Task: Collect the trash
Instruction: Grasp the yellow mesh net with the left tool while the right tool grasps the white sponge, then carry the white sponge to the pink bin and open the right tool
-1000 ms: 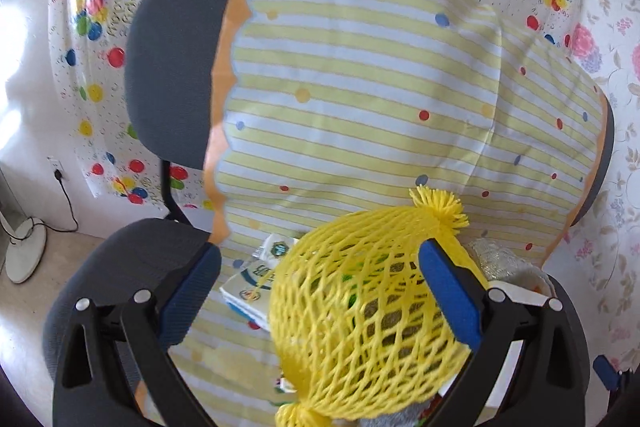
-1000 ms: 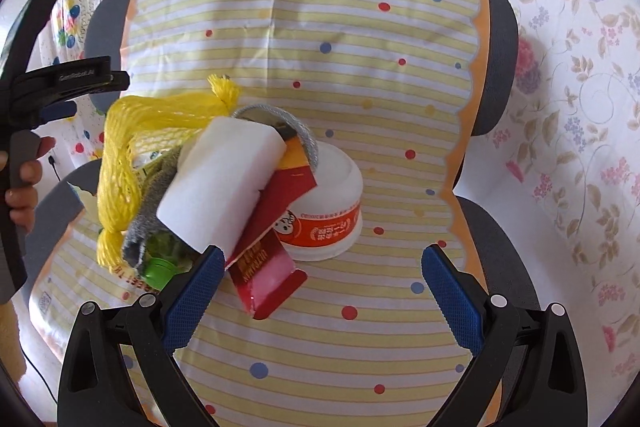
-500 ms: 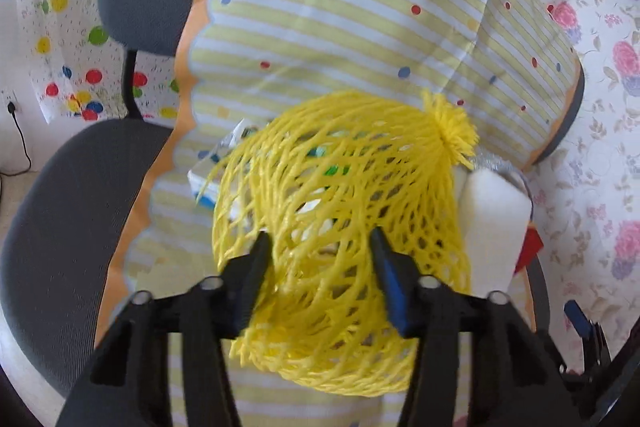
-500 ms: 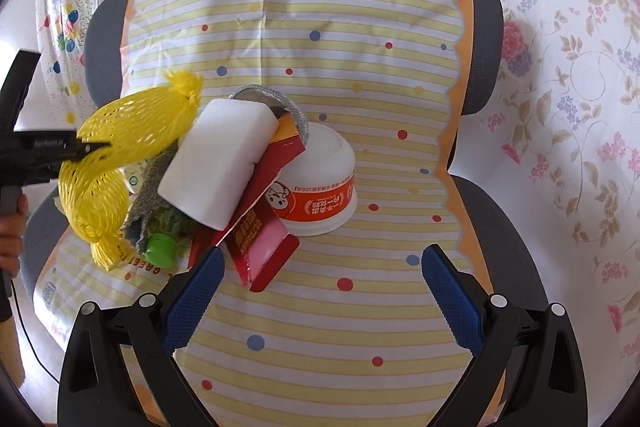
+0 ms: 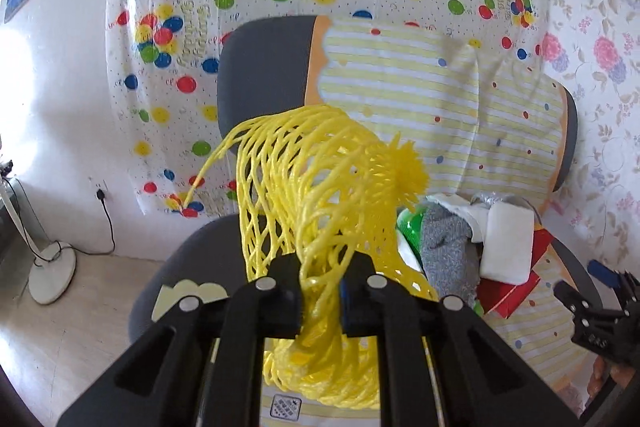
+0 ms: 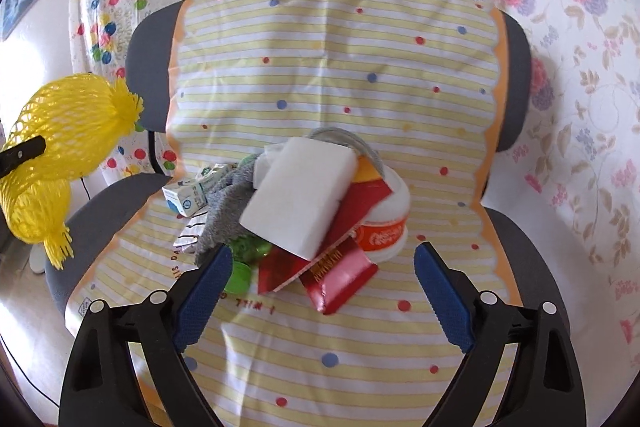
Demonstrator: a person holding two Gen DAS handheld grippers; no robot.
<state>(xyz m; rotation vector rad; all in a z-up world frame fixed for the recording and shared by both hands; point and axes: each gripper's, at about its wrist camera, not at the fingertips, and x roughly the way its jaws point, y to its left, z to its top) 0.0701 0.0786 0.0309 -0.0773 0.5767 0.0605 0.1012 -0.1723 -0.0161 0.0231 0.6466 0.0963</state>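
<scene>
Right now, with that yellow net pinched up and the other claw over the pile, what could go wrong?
The left gripper is closing on only a bunch of the yellow net; the floppy mesh could slip free. The right gripper, closing with nothing between its pads, might nudge the white foam block, tumbling the leaning stack.

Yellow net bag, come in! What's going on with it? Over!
Left gripper closing on yellow net bag, bag lifted off the chair. Right gripper closing, nothing between its fingers, hovering over trash pile. Nothing in the way.

net bag (image 5: 320,187): yellow plastic mesh; sponge block (image 6: 300,203): matt white foam
</scene>
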